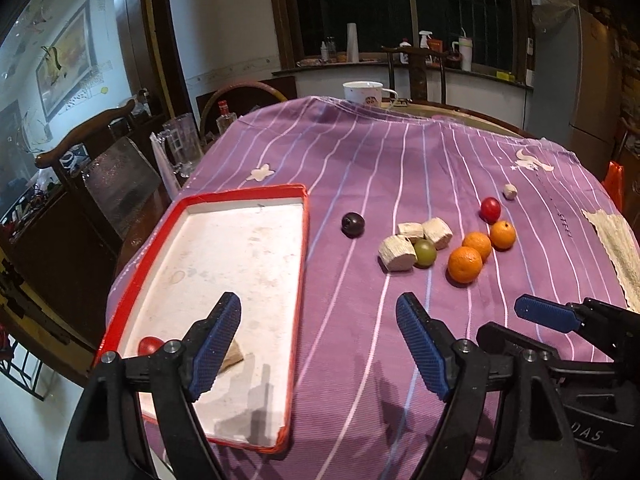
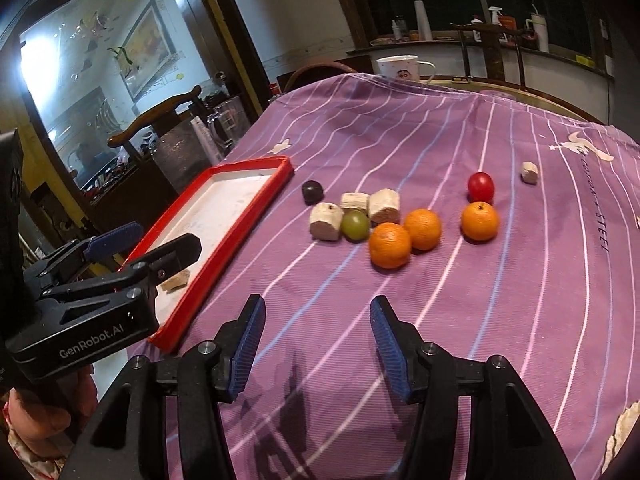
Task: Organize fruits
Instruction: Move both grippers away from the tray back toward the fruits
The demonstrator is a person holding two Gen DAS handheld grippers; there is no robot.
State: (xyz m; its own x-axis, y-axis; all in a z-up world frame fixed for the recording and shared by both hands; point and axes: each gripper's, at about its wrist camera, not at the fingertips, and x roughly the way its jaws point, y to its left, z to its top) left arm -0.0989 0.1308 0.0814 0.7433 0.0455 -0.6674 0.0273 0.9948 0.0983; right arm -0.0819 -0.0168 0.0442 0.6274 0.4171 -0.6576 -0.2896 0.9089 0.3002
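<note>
A red-rimmed white tray [image 1: 306,240] [image 2: 224,268] lies at the left on the purple cloth. In it lie a red fruit [image 1: 149,345] and a beige chunk [image 1: 234,354] [image 2: 175,281]. On the cloth to its right lie a dark plum [image 1: 353,224] [image 2: 312,192], a green fruit [image 1: 425,252] [image 2: 355,224], three oranges [image 1: 465,265] [image 2: 389,244], a red fruit [image 1: 490,209] [image 2: 480,186] and several beige chunks [image 1: 396,254] [image 2: 326,221]. My left gripper [image 1: 318,340] [image 2: 144,242] is open and empty over the tray's near right edge. My right gripper [image 2: 316,340] [image 1: 520,312] is open and empty over the cloth, short of the oranges.
A white mug [image 1: 363,92] [image 2: 400,67] stands at the table's far edge. A lone beige chunk [image 1: 509,191] [image 2: 529,172] lies far right. A straw mat [image 1: 616,248] lies at the right edge. Glass jugs [image 1: 182,142] and a wooden chair [image 1: 80,148] stand left of the table.
</note>
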